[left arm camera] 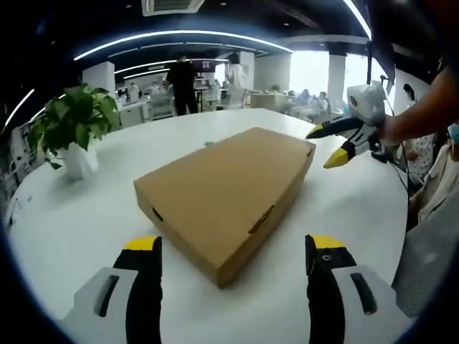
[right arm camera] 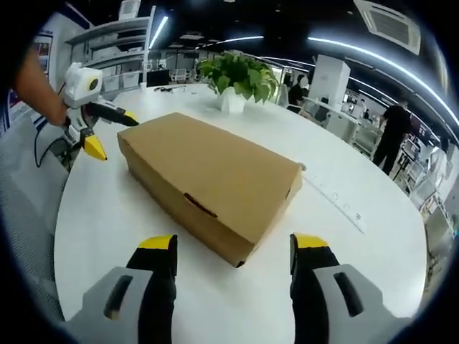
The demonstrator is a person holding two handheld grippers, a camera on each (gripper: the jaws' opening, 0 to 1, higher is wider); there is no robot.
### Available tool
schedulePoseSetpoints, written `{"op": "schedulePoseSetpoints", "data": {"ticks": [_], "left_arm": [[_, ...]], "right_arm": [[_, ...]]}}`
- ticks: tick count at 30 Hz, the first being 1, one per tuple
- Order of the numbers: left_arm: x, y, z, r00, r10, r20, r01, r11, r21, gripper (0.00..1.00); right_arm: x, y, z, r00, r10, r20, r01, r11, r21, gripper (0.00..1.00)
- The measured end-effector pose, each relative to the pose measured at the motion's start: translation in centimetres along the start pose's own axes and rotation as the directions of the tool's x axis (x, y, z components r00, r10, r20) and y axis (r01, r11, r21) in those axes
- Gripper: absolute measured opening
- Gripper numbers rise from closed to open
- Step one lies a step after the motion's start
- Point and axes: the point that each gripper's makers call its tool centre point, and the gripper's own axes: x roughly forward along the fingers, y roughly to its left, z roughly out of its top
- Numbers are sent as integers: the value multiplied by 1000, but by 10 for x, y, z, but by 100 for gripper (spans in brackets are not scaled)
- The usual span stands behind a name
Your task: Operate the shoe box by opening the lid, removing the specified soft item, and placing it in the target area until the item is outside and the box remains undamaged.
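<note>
A flat brown cardboard shoe box (left arm camera: 229, 190) lies shut on the white round table (left arm camera: 79, 222). My left gripper (left arm camera: 234, 244) is open, its yellow-tipped jaws on either side of the box's near corner and short of touching it. Held by a hand, my right gripper (left arm camera: 323, 148) hovers open by the box's far right corner. In the right gripper view the same box (right arm camera: 208, 175) lies ahead of my open right gripper (right arm camera: 234, 241). There the left gripper (right arm camera: 115, 137) is open at the box's far left corner. What lies inside the box is hidden.
A green plant in a white pot (left arm camera: 75, 129) (right arm camera: 237, 79) stands on the table beyond the box. A thin white strip (right arm camera: 337, 201) lies on the table to the box's right. People stand among desks in the office behind. A person's sleeve (left arm camera: 430, 251) is at the right.
</note>
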Motion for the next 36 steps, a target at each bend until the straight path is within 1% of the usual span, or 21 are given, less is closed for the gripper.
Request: {"op": "schedulePoseSetpoints", "data": {"ticks": [10,16,18,22,26,28,29,32,36], "left_arm": [[8,-3,2,1000,-12,5,12,1000,-7,81],[12,0,1,1000,1,0,-1,1000,-20,79],[11,3,1,1000,11,2,-11,1000,-20,75],[11,8,1,1000,21,7,-21,999,-25,69],[12,17,0,998,62,-8,-62,998,-3,59],[14,17,0,998,68,-7,-68,998,-5,59],[14,18,0,997,78,-2,-78,997,9,59],[16,18,-1,996,90,11,-90,996,14,60],[16,19,-1,995,98,25,-98,995,23,60]], "right_arm": [[8,5,1,1000,30,6,-30,1000,-3,59],[14,10,-2,999,53,-1,-53,999,7,57],[16,12,-1,998,63,0,-63,998,6,56],[19,10,0,998,55,5,-55,998,23,56],[19,8,1,999,46,7,-46,998,35,55],[19,9,1,999,43,9,-43,998,43,54],[19,9,2,999,39,10,-40,998,45,54],[18,10,4,999,32,14,-33,998,56,53],[19,14,6,1000,25,13,-25,997,66,55]]}}
